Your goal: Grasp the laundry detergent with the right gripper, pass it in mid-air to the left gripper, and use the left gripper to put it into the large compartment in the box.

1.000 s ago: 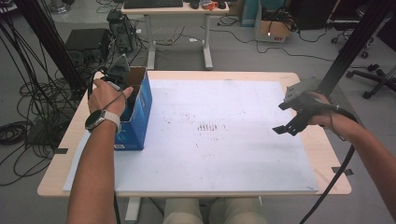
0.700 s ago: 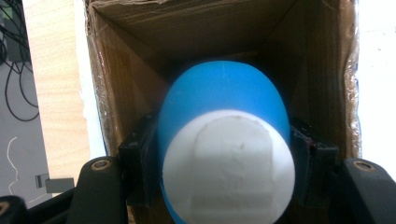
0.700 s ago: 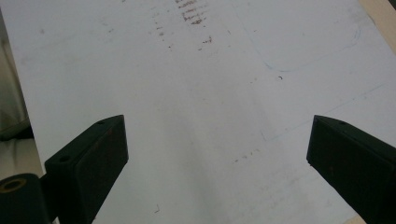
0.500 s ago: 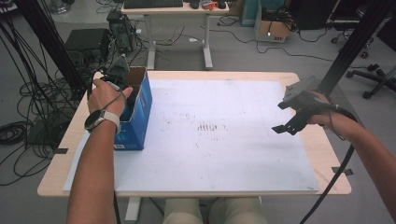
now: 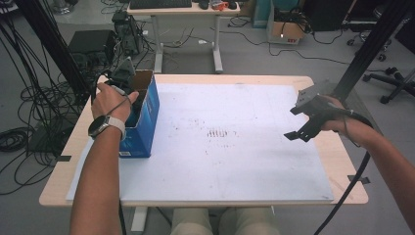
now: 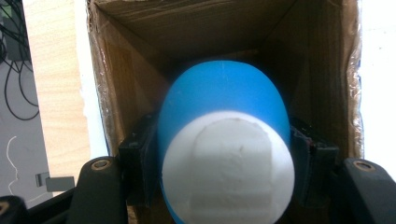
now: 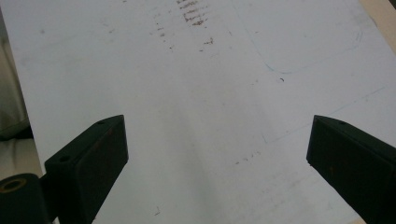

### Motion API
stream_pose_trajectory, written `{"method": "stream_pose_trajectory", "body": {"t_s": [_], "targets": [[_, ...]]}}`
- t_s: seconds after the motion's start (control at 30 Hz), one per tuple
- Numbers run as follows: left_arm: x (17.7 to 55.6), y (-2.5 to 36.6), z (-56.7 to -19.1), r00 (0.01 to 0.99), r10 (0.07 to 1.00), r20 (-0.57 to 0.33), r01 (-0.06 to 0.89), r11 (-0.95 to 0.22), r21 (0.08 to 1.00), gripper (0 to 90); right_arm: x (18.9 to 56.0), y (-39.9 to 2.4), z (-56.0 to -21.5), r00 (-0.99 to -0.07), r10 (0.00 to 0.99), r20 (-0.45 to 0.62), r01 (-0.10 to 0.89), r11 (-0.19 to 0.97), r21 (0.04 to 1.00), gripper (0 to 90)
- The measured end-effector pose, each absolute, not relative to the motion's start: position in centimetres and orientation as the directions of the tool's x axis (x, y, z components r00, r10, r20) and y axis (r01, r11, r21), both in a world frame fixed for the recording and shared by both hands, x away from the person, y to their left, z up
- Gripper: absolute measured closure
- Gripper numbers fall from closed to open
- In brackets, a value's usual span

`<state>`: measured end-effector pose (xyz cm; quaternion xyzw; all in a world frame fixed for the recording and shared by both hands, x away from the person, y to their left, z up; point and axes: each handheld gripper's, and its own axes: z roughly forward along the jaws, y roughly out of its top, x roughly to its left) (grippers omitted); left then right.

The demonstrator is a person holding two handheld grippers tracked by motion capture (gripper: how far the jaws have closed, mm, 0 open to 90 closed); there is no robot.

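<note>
A blue rounded object with a flat white end sits between my left gripper's jaws, which are shut on its sides. It is held inside an open cardboard box, brown inside and blue outside, standing at the table's left edge. In the high view my left gripper reaches down into the box, fingertips hidden by its wall. My right gripper hovers at the right side of the white board, jaws wide apart. Nothing lies between the right gripper's jaws, just the board below.
The white board covers most of the wooden table and carries faint dark scuff marks near its middle. Black cables and equipment crowd the floor to the left. A second desk stands beyond the table.
</note>
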<state>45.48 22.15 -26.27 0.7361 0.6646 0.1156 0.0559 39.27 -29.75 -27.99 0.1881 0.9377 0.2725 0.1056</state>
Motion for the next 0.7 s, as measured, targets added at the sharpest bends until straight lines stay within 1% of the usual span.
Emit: {"method": "stream_pose_trajectory", "body": {"t_s": [0.47, 0.7], "targets": [[45.46, 22.18, -26.25, 0.100, 0.989, 0.105, 0.965, -0.122, 0.232, 37.4, 39.31, -29.97, -27.92, -0.908, 0.407, -0.101, 0.289, 0.781, 0.554, 5.4], [45.41, 22.15, -26.26, 0.087, 0.991, 0.099, 0.966, -0.108, 0.237, 37.5, 39.33, -29.96, -27.94, -0.908, 0.405, -0.105, 0.288, 0.787, 0.545, 5.4]]}}
